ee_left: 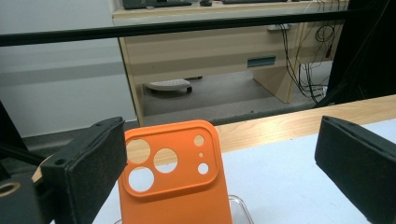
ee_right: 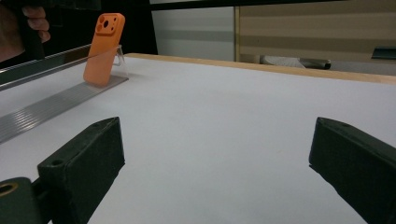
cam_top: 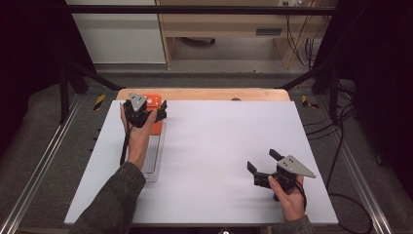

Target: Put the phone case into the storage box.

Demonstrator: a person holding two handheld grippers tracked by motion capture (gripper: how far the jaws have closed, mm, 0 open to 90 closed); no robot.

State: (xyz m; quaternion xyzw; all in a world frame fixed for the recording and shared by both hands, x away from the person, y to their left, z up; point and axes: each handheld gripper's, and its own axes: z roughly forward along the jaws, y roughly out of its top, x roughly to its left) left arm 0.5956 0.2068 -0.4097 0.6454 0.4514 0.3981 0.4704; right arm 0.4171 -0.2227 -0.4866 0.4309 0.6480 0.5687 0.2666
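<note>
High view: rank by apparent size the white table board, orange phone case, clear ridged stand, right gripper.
1. White table board, by far the largest.
2. Clear ridged plastic stand, partly hidden by the forearm.
3. Right gripper.
4. Orange phone case, partly covered by the left gripper, so its rank against the right gripper is unsure.

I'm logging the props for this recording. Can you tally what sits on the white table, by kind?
Orange plastic phone case with camera cutouts: 1
Clear ridged plastic display stand holding it: 1
Handheld black two-jaw claws, left and right: 2
Total: 4
</note>
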